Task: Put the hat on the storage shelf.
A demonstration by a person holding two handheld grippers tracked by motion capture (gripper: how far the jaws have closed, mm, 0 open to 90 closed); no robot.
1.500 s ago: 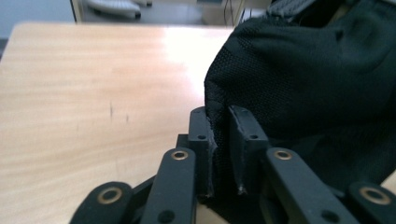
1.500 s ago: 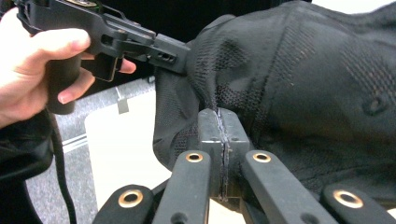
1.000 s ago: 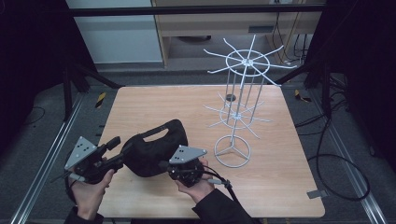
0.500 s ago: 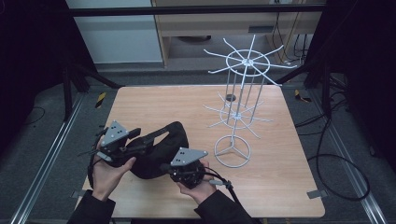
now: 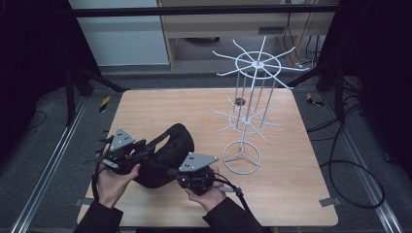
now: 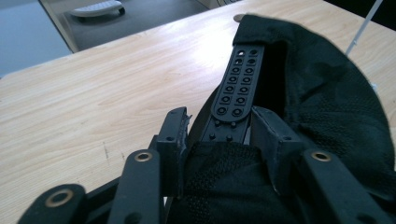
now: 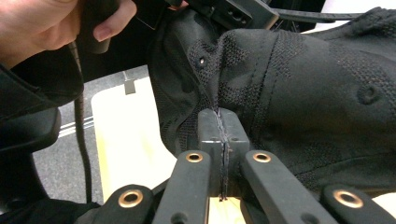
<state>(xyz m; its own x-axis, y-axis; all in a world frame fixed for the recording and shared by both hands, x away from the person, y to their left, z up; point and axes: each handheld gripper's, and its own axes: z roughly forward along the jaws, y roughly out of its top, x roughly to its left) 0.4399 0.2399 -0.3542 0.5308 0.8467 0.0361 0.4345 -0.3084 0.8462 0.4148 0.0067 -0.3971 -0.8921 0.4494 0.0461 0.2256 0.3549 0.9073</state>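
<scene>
High view: a black cap lies on the table, near the base of the white wire rack and to its left. The left gripper sits at the cap's far side from the rack; its jaws have just been closing, and in the left gripper view they stand half open around the cap's mesh back and its snap strap. The right gripper, between cap and rack base, is clamped tight on a fold of cap fabric.
</scene>
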